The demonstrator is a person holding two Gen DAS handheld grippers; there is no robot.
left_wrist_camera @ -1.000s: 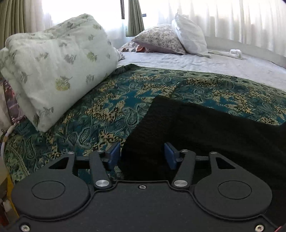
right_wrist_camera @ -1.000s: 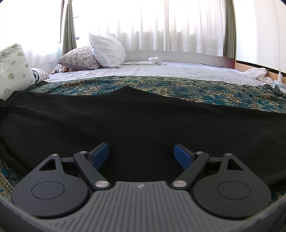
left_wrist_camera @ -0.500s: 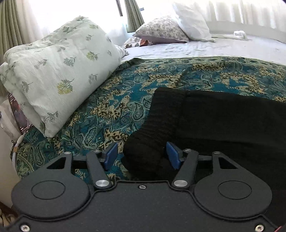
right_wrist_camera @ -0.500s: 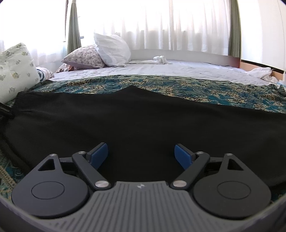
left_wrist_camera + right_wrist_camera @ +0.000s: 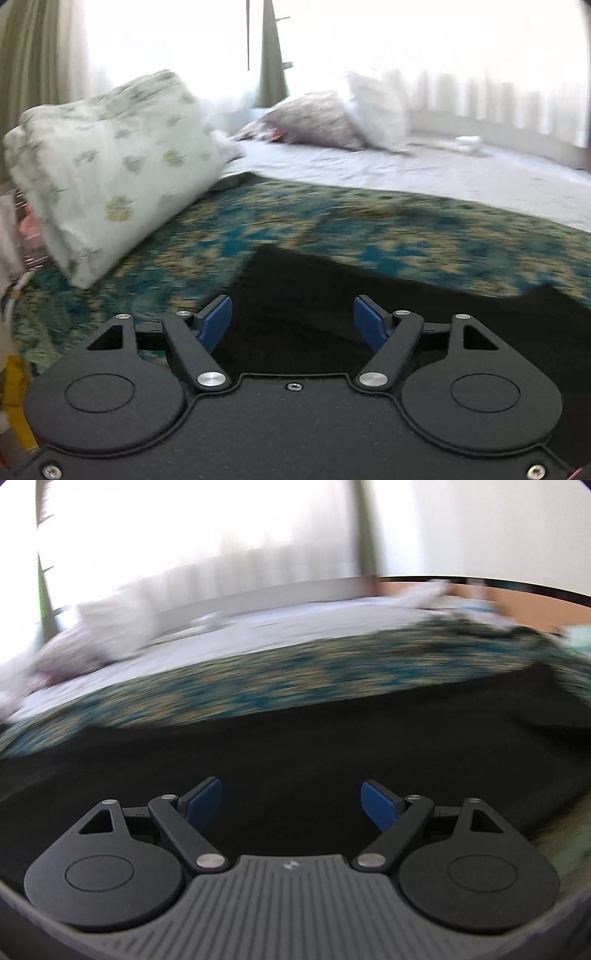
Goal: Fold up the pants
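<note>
Released by the opening left claw (image 5: pixel 291 319), pants (image 5: pixel 317 295) lie flat

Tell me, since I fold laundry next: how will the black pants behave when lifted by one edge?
The black pants lie flat and follow the bedspread, so they will likely droop limply. Their matte fabric probably grips rather than slips.

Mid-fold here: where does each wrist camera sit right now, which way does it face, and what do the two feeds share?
Left wrist: on the left gripper, jaws opening, nothing between; faces over the black pants towards the floral bedding roll.
Right wrist: on the right gripper, open; view tilted and blurred, over the pants' wide spread.
Shared: pants, the patterned bedspread, pillows, curtains.
</note>
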